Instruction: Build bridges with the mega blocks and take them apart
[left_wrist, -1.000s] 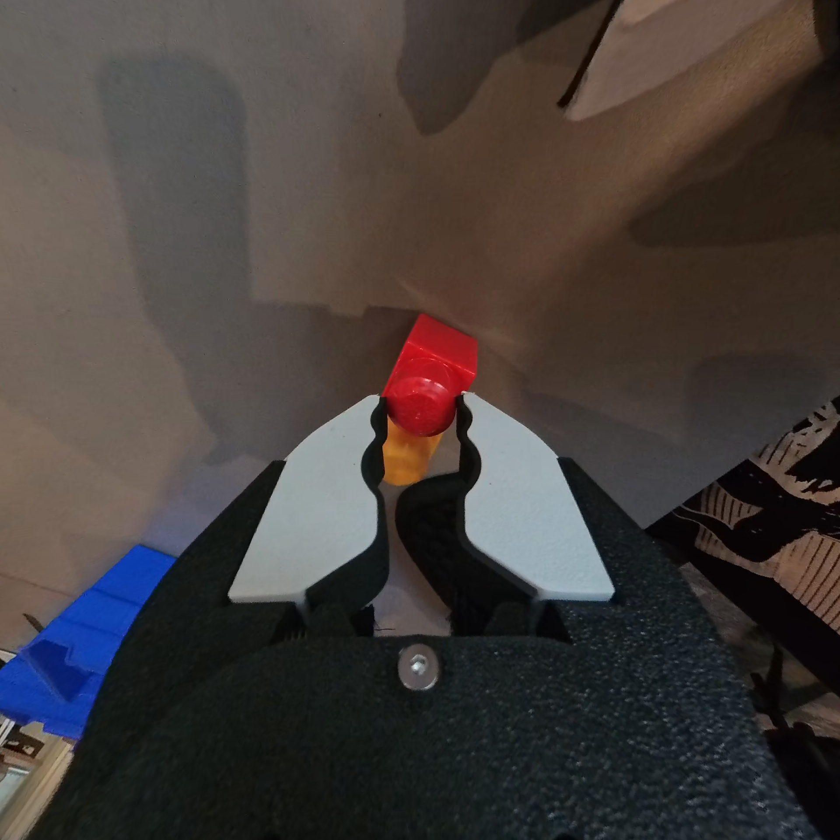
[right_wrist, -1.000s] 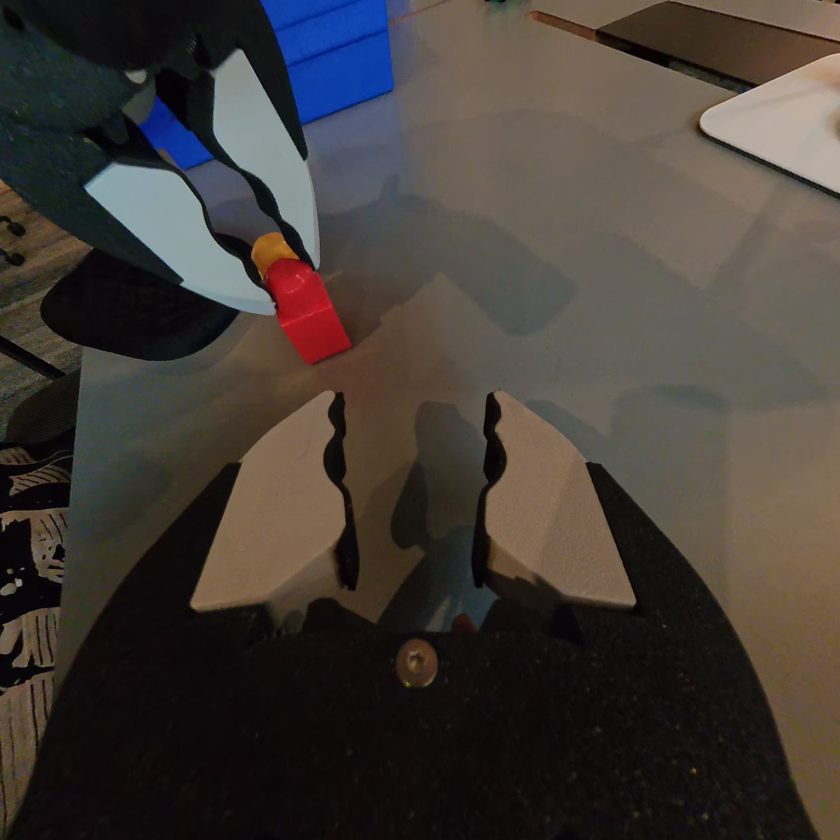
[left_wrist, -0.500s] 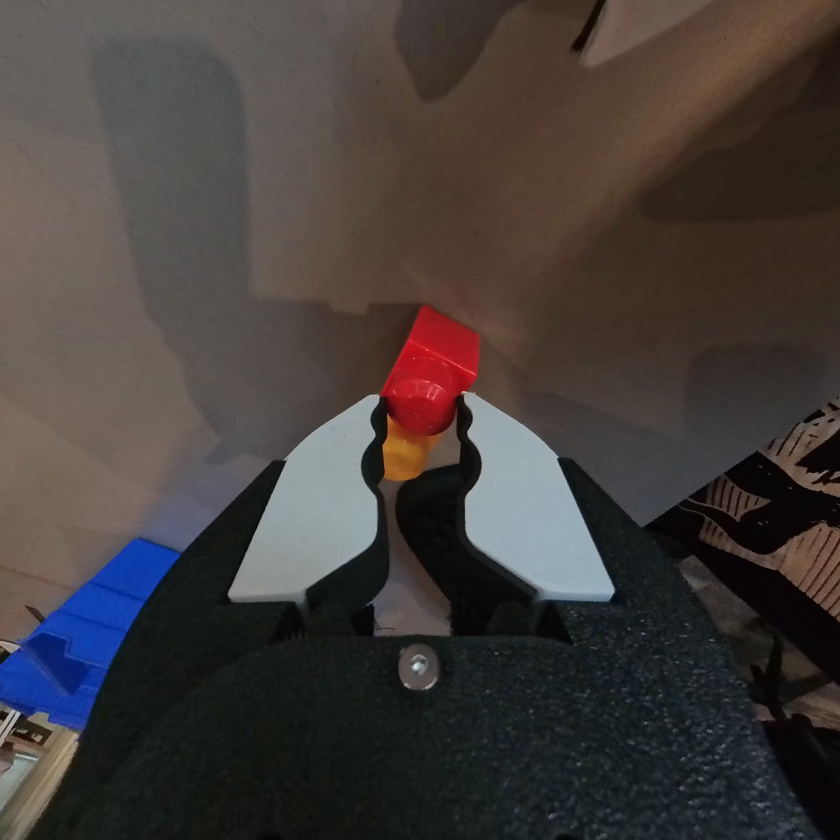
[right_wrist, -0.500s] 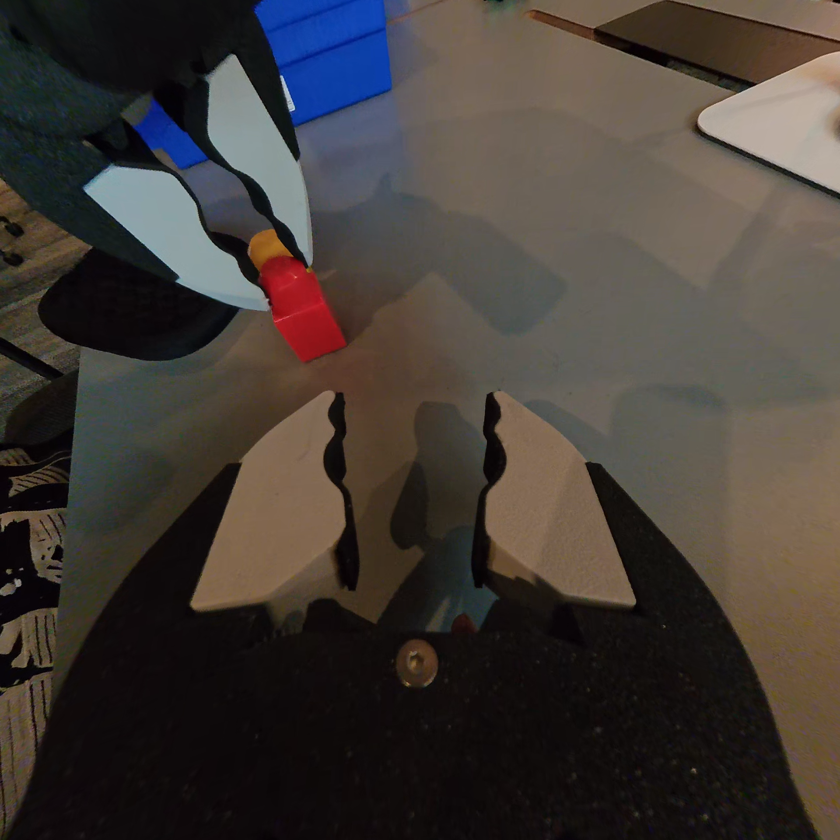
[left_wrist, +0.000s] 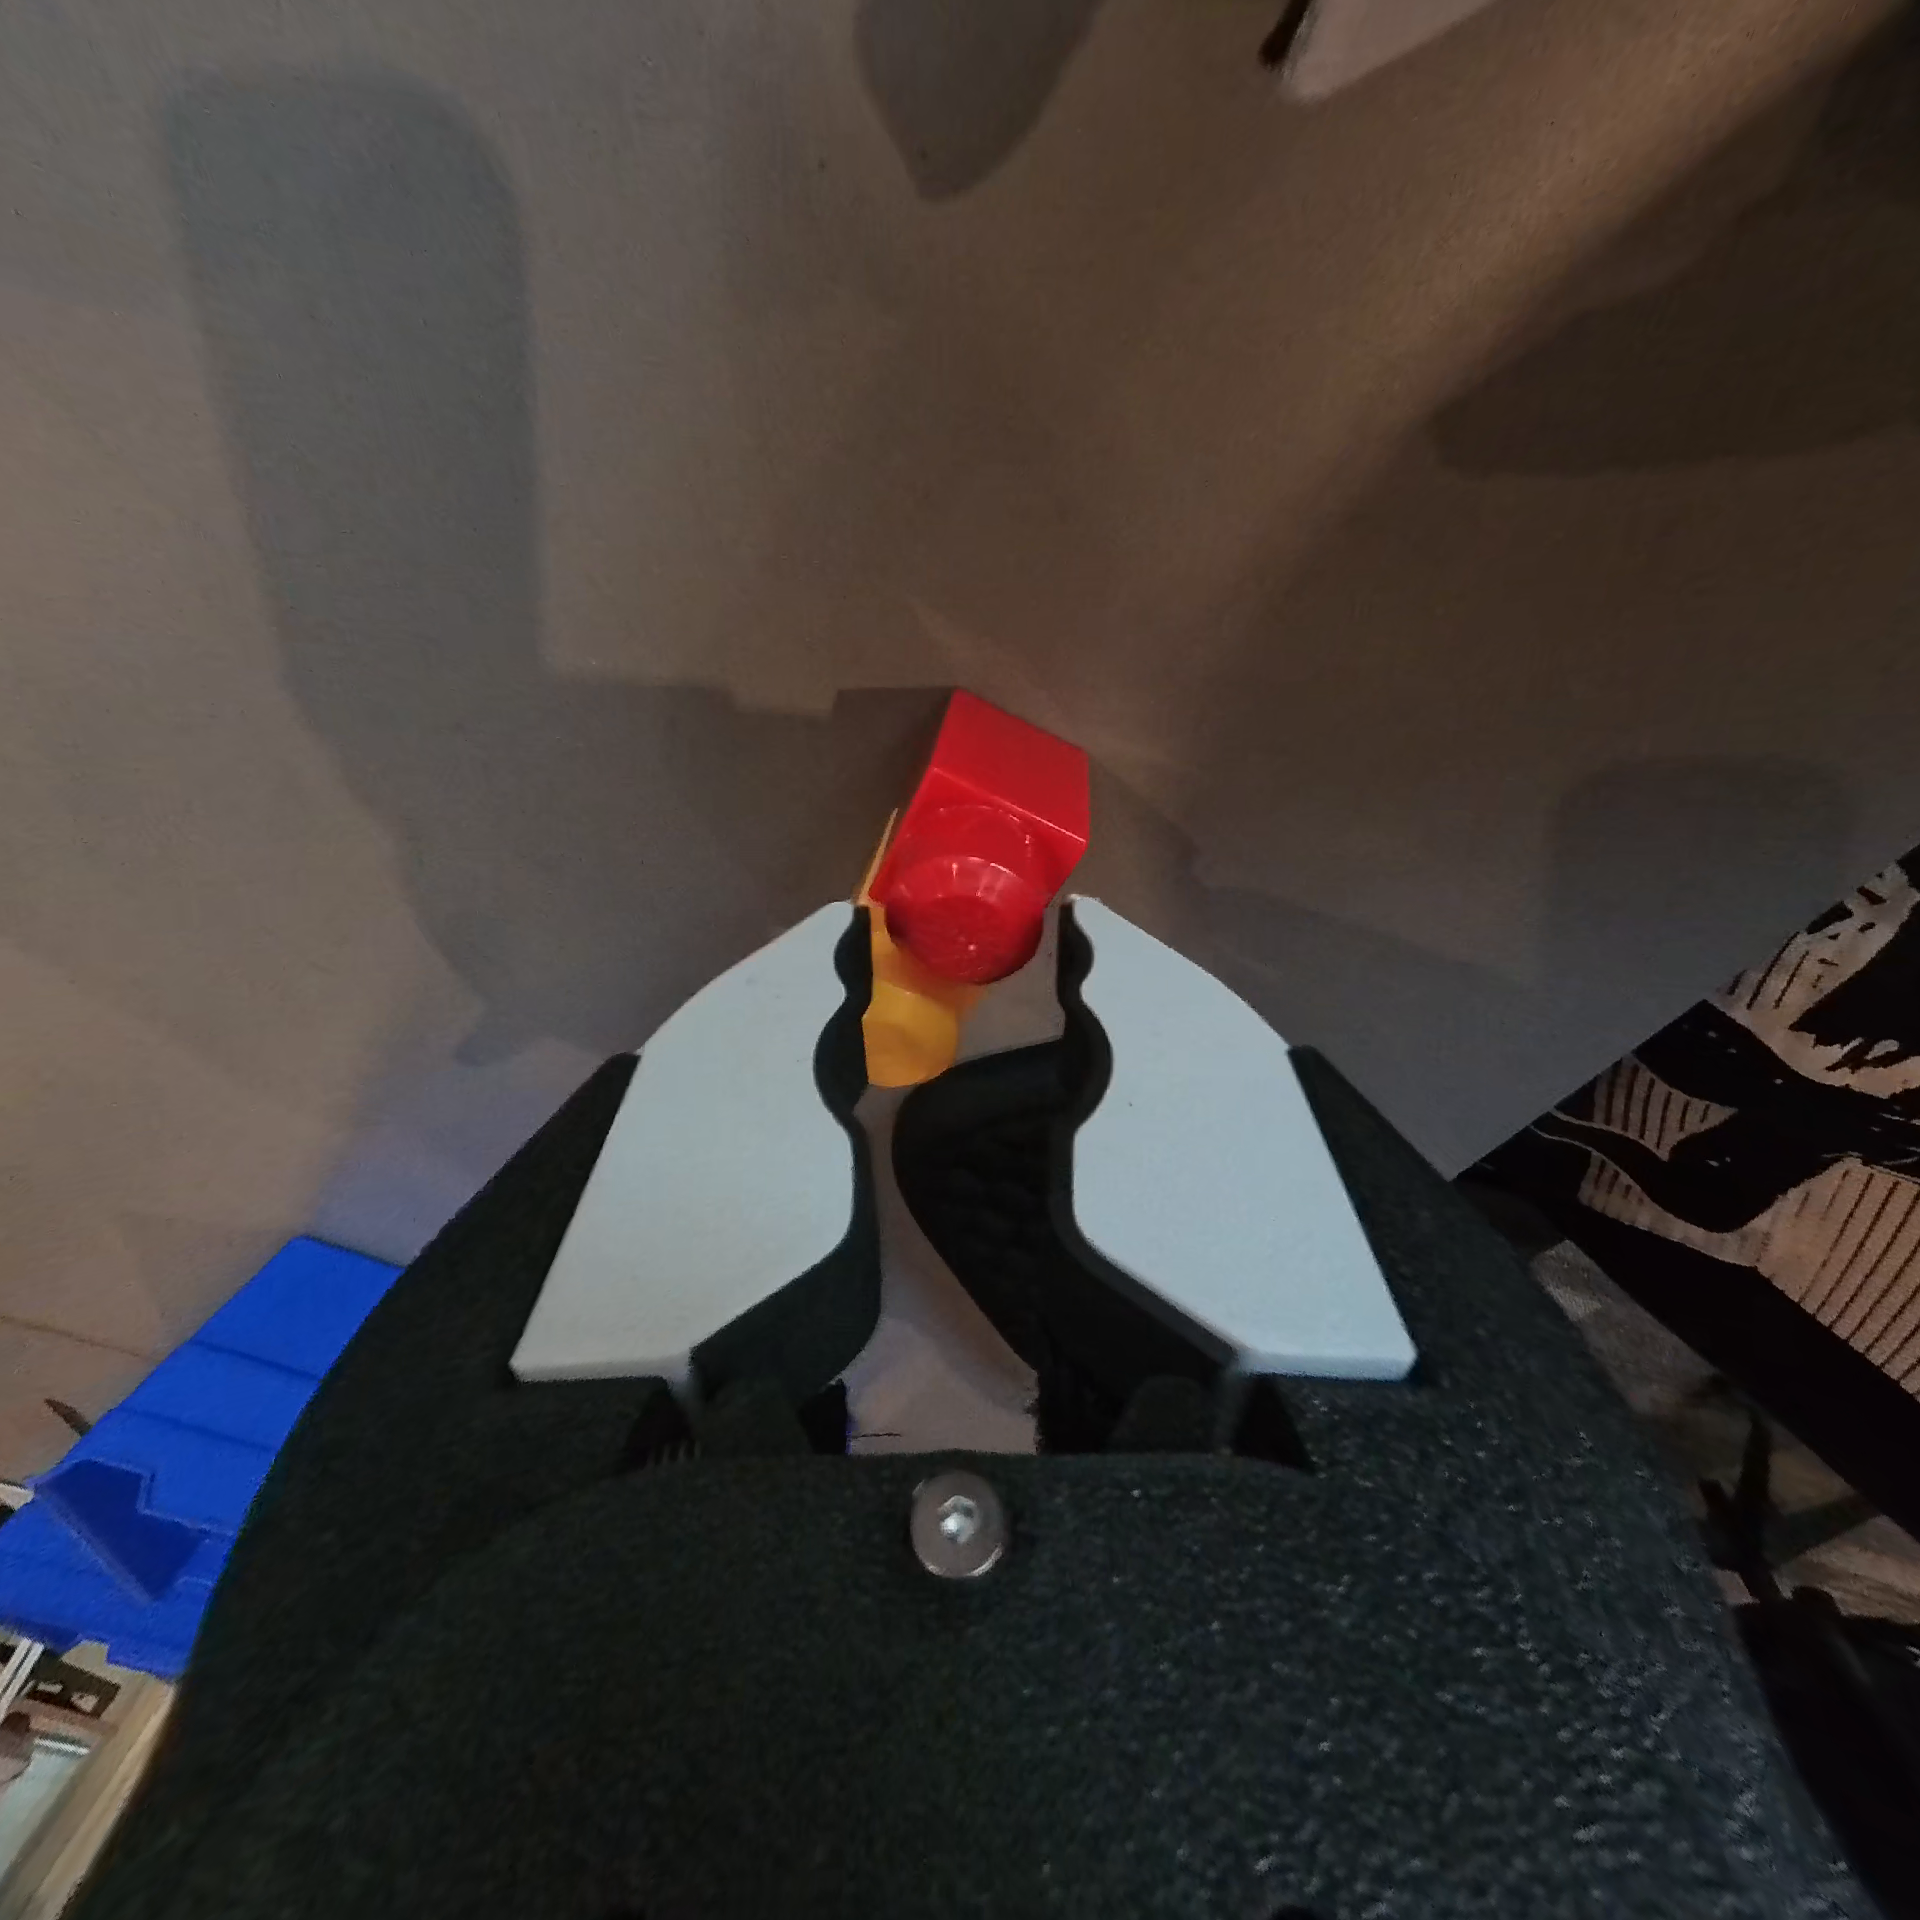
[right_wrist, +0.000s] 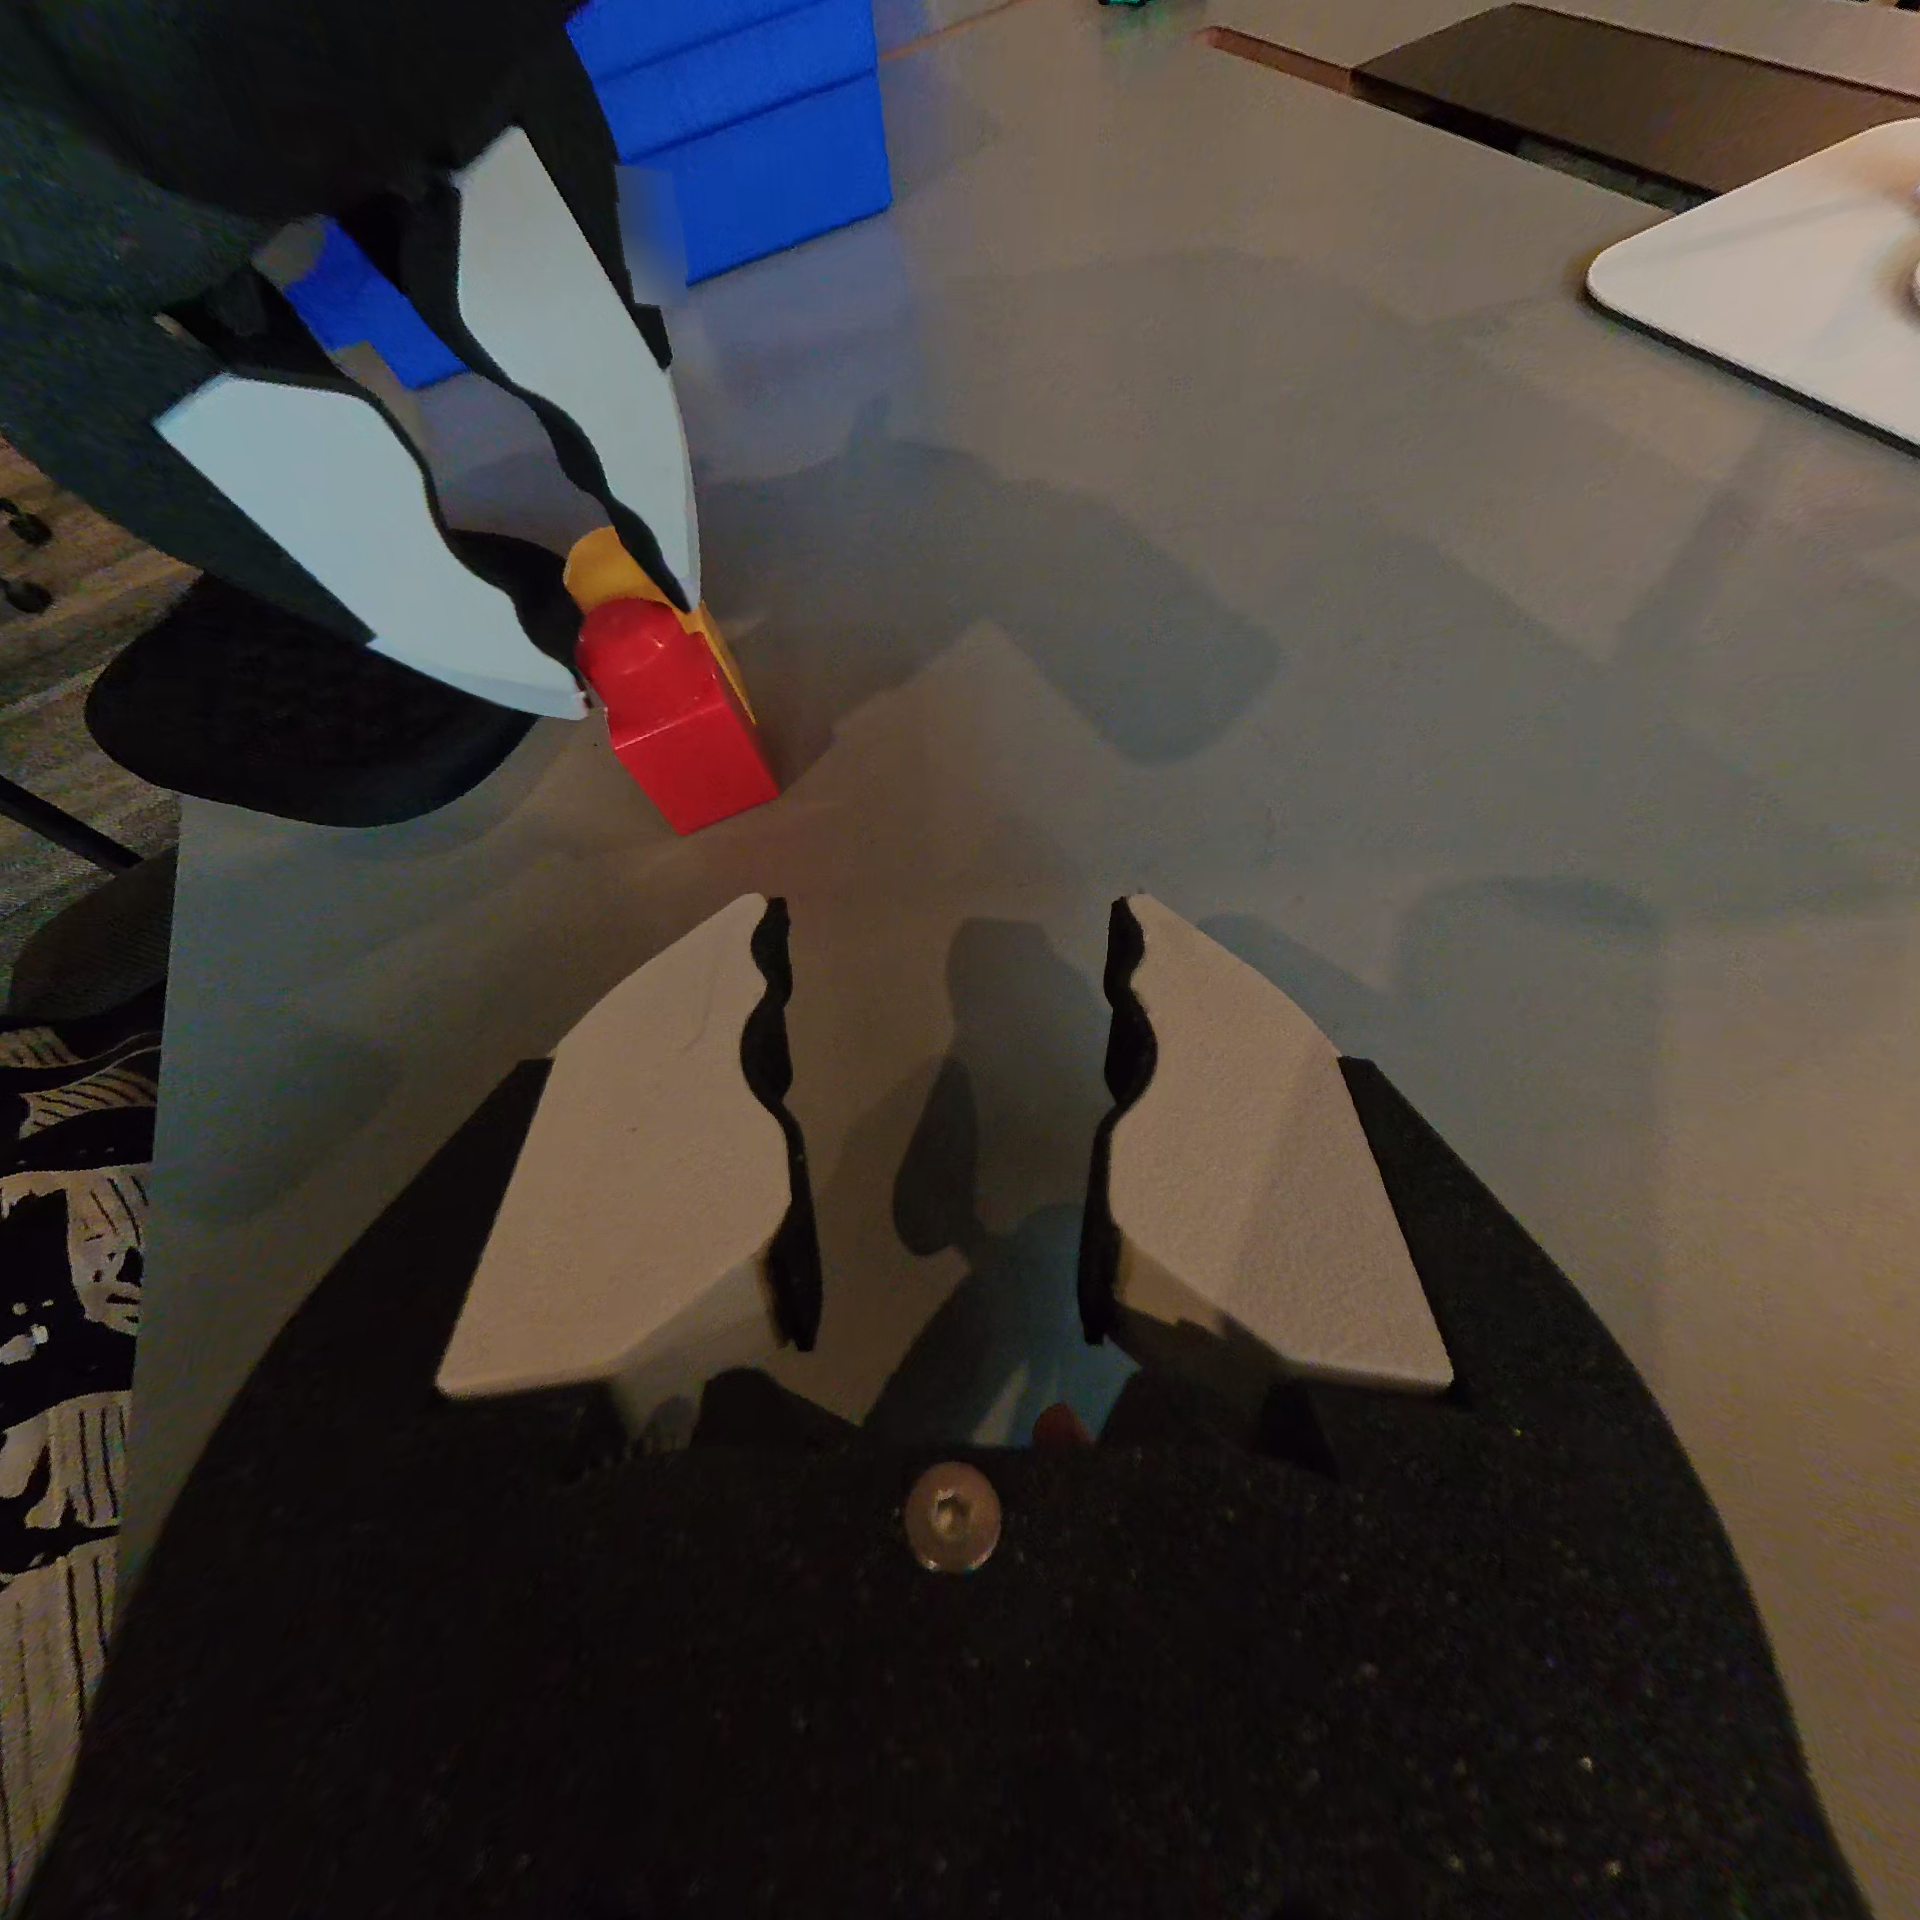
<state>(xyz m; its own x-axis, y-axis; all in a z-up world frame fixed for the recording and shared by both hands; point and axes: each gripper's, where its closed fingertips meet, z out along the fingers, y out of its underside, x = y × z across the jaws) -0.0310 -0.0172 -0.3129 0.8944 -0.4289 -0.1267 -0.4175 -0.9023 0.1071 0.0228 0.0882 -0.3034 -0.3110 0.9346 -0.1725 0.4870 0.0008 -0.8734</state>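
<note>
Pinching the round stud of the red block (right_wrist: 686, 717), the left gripper (right_wrist: 634, 655) held it tilted, its lower corner touching the grey table (right_wrist: 1247, 623), a yellow block (right_wrist: 608, 566) pressed against its far side. The right gripper (right_wrist: 945, 914) hung near, jaws apart and empty, the blocks ahead and leftward. Both blocks looked like smooth, glossy plastic.

Office-like room, grey table (right_wrist: 1247, 520), blue bin (right_wrist: 758, 135)

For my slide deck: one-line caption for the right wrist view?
Open right gripper faces left gripper holding red block and yellow block against grey table.
</note>
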